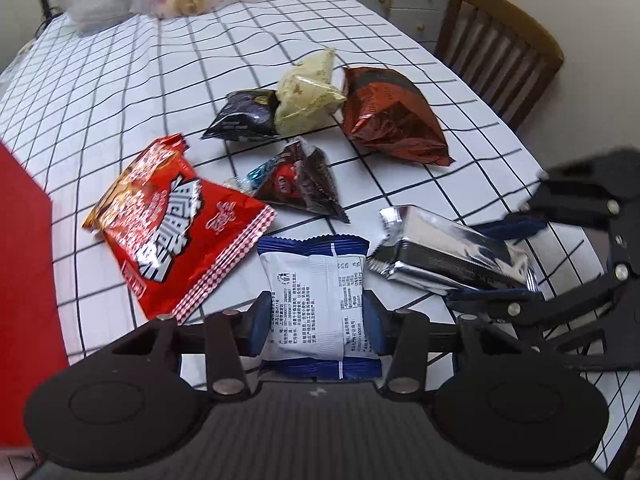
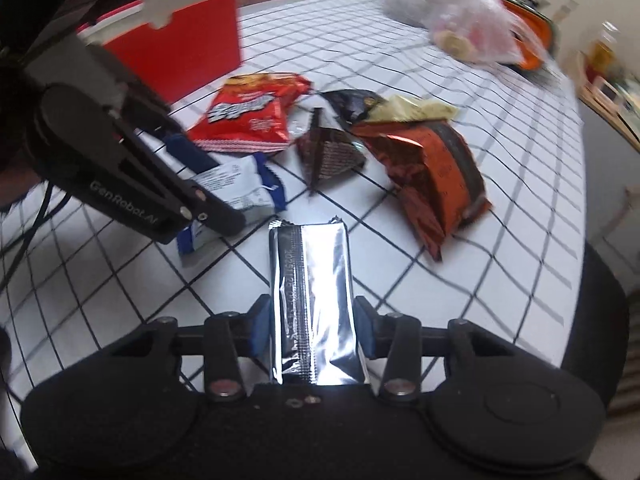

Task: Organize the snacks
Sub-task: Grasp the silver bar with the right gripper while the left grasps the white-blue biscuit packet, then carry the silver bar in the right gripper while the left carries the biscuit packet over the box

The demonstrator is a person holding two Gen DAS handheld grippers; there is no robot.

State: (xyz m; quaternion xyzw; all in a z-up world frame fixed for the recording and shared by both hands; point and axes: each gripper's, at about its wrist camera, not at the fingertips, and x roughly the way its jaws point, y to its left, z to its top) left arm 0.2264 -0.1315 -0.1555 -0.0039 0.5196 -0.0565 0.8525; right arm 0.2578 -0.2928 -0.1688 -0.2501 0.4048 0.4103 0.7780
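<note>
Your left tool is clamped on the blue-and-white packet at the near edge of the worktop; your right tool pinches the silver packet just right of it. Both pads look seated across the width. Lift each straight up and keep them apart. The red box at far left looks the likely home.

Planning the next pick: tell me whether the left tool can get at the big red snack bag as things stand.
Probably not yet. The left tool is closed on the blue-and-white packet, so it is occupied. The red snack bag lies uncovered on the checked tablecloth just beside it, with nothing between them.
</note>
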